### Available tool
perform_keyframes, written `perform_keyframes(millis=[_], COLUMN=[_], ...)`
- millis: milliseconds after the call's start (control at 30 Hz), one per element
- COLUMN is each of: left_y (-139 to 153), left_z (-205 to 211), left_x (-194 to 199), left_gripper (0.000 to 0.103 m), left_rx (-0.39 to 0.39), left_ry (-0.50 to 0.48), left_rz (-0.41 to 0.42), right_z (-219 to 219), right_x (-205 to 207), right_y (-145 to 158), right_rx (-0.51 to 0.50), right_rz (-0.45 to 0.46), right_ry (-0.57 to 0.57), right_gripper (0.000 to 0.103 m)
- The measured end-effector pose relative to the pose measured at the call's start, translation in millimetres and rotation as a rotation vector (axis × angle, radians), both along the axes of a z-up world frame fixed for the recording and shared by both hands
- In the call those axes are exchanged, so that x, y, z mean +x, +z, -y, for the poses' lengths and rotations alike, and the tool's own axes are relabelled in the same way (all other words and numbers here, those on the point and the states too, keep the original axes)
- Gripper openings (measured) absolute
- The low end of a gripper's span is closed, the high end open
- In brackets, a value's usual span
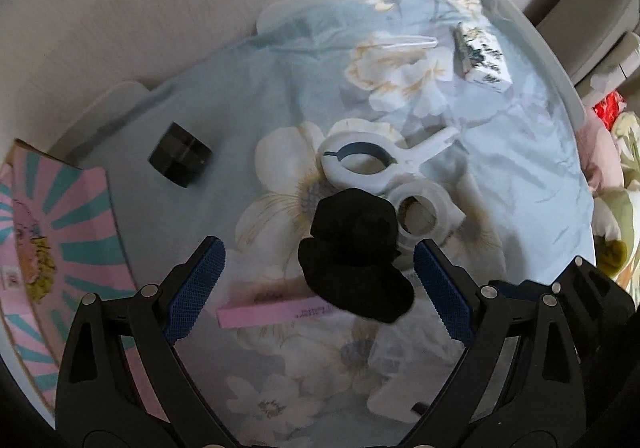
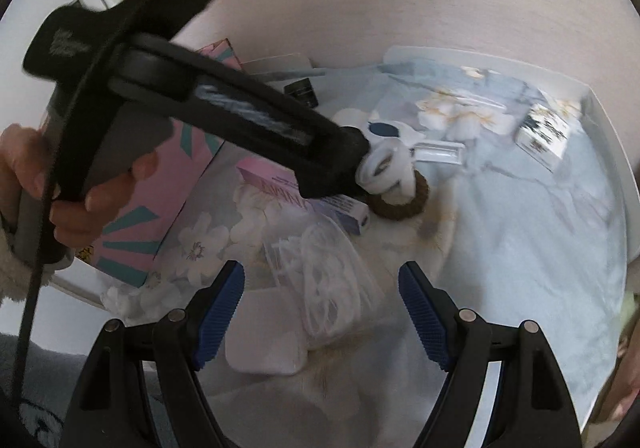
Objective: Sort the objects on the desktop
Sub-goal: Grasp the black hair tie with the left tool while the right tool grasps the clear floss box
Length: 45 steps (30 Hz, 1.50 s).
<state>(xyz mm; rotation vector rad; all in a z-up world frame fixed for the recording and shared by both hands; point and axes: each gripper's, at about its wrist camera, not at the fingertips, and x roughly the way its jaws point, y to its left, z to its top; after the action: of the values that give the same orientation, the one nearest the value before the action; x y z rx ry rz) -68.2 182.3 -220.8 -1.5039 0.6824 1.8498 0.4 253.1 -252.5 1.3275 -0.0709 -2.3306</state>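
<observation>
The left gripper (image 1: 318,280) hangs with fingers spread wide and empty, straddling a black cloth (image 1: 354,256) that lies on the floral tabletop (image 1: 520,207), overlapping a pink box (image 1: 264,315) and just beside a white ring (image 1: 424,213). Best to drop straight over the bunched middle so the pads miss both neighbours. The right gripper (image 2: 322,302) is wide open, empty, above a bagged cable (image 2: 320,280).

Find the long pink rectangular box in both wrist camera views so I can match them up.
Left wrist view: the long pink rectangular box lies low and centre-left, between the open fingers, its right end under a black bundled cloth.
Right wrist view: it sits centre, partly behind the other gripper's black arm.
Shared landmark: the white ring-shaped plastic clamp.
</observation>
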Motion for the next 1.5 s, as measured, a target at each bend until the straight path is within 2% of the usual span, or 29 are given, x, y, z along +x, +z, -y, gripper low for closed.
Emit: perform_keyframes(millis=[133,233,267,367,433,500,533,633,700,800,933,1267,1500], left_y=[-10.3,-16.9,-18.7,-23.3,-24.7,-27.9,-27.8,-25.5,-23.1,-20.5,-14.6,17.3,54.5], left_z=[0.7,3.6,4.5,8.2,10.6,13.2,14.4,15.1,16.7,20.2,25.3,35.6,44.4], left_x=[-9.6,-15.6,-16.9,-19.1,-18.9,-18.8,-18.5,-16.0,-15.5,-15.9,-14.8,-2.0,10.3], left_gripper=[0.095,0.095,0.095,0.095,0.09,0.076,0.074,0.055,0.03,0.023,0.022,0.022,0.022], left_rx=[0.009,0.019,0.02,0.026,0.032,0.029,0.033,0.023,0.039,0.046,0.046,0.085,0.146], left_ry=[0.039,0.071,0.077,0.089,0.092,0.098,0.102,0.095,0.098,0.115,0.122,0.108,0.111], left_rz=[0.037,0.061,0.066,0.077,0.079,0.085,0.082,0.048,0.049,0.045,0.039,-0.009,-0.017], right_z=[10.3,14.1,14.4,15.2,17.1,19.3,20.6,25.8,28.6,30.0,25.8,-17.6,-41.9], right_x=[-4.5,-10.5,-11.8,-14.2,-13.2,-10.7,-9.9,-4.1,-1.8,1.8,8.1,21.8,34.3], right_y=[-6.2,-12.8,-14.2,-18.6,-20.8,-21.5,-23.4,-23.6,-22.5,-20.5,-15.8,3.3,30.6], right_rx=[0.052,0.067,0.06,0.058,0.066,0.074,0.083,0.124,0.138,0.148,0.128,-0.05,-0.057], right_rz=[-0.019,0.003,0.007,0.015,0.022,0.017,0.023,-0.001,-0.006,-0.012,-0.008,0.04,0.009], right_ry=[0.055,0.092,0.099,0.114,0.134,0.154,0.162,0.184,0.19,0.176,0.146,-0.038,-0.127], right_gripper=[0.075,0.059,0.057,0.057,0.057,0.057,0.057,0.057,0.054,0.051,0.051,0.051,0.051])
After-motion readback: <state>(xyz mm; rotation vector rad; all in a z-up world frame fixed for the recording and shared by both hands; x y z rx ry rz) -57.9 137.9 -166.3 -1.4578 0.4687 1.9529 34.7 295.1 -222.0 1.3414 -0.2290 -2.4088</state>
